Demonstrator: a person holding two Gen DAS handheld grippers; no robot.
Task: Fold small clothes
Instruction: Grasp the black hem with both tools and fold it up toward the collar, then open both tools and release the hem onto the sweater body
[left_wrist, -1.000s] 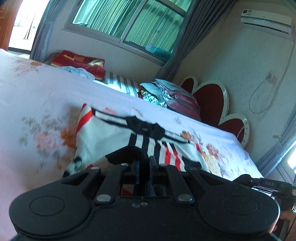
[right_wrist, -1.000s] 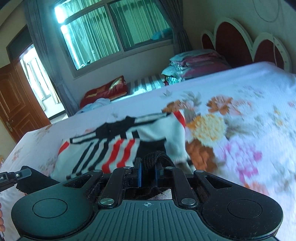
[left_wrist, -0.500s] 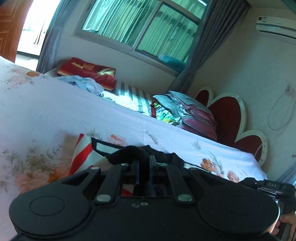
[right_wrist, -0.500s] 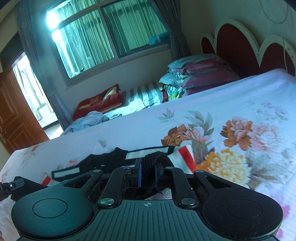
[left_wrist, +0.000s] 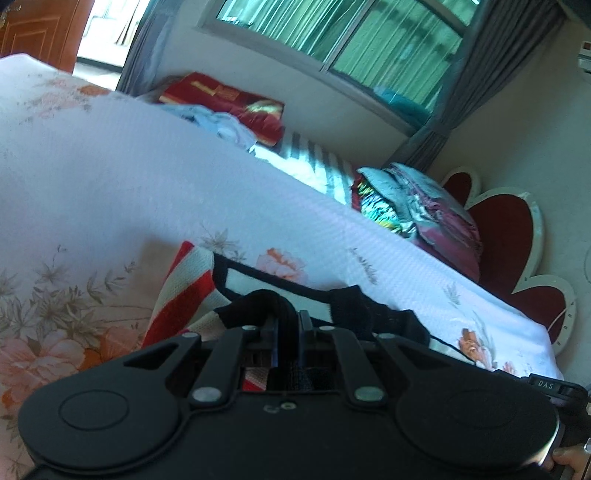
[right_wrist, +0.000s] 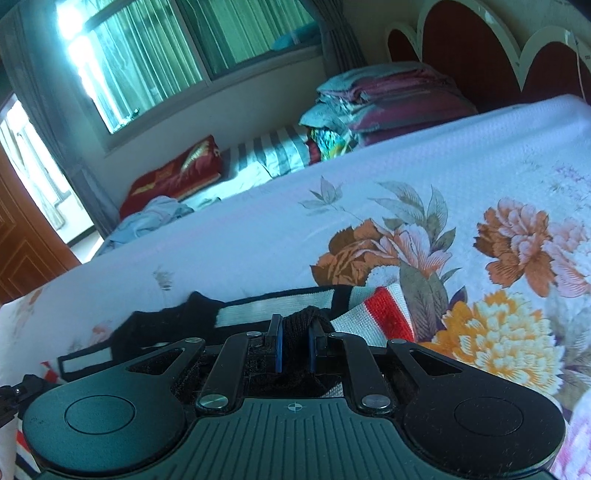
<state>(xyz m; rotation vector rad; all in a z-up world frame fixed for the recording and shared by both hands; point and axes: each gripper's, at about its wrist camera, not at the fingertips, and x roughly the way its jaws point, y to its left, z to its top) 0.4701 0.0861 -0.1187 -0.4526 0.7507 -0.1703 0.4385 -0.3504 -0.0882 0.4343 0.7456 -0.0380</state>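
A small knit sweater, white with red and black stripes and black trim, lies on the floral bedspread. My left gripper is shut on a black edge of the sweater. My right gripper is shut on another black edge of the same sweater. Both grippers hold the fabric low over the bed, with the folded garment bunched just beyond the fingers. The rest of the sweater under the grippers is hidden.
A stack of folded bedding sits by the red scalloped headboard. A red cushion and a light blue garment lie beyond the bed under the window. A wooden door is at the left.
Both grippers have carried the held edges forward over the sweater, so much less of the garment shows ahead of them. Both have stayed shut on the fabric.
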